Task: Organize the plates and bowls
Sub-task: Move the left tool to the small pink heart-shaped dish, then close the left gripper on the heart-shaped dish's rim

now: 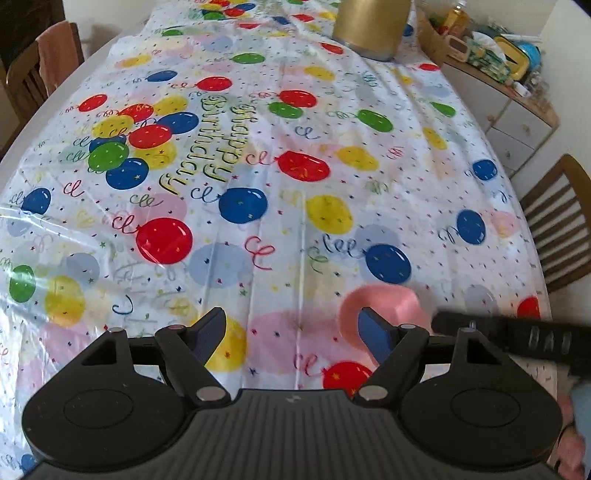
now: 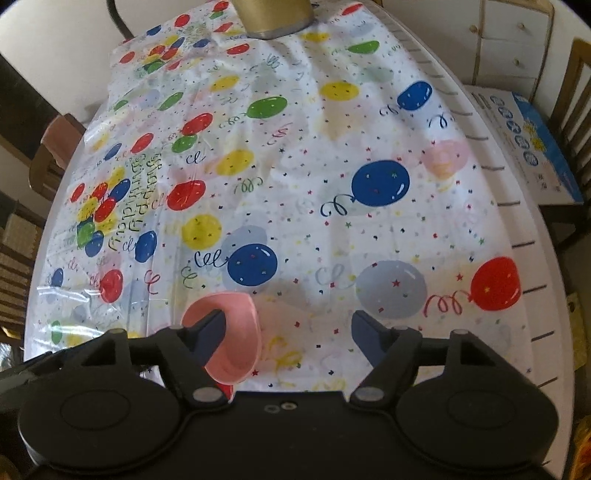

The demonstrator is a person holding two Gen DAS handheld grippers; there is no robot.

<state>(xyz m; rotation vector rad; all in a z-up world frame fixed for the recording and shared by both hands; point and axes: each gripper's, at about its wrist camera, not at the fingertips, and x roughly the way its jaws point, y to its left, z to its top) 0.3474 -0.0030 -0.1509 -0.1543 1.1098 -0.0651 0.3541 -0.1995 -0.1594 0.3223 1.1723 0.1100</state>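
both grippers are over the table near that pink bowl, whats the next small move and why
Probably slide the right gripper sideways toward its left finger until the pink bowl sits centred in its gap, then lower. Its jaws stand apart with nothing pressed between them, and the bowl lies off-centre, partly behind that left finger. The left gripper is open too, and holds nothing.

Bowl [image 2: 229, 332] on tablecloth [image 2: 295, 184] at near edge; canister [image 2: 275, 16] at far end; box [image 2: 532, 144] right of table.
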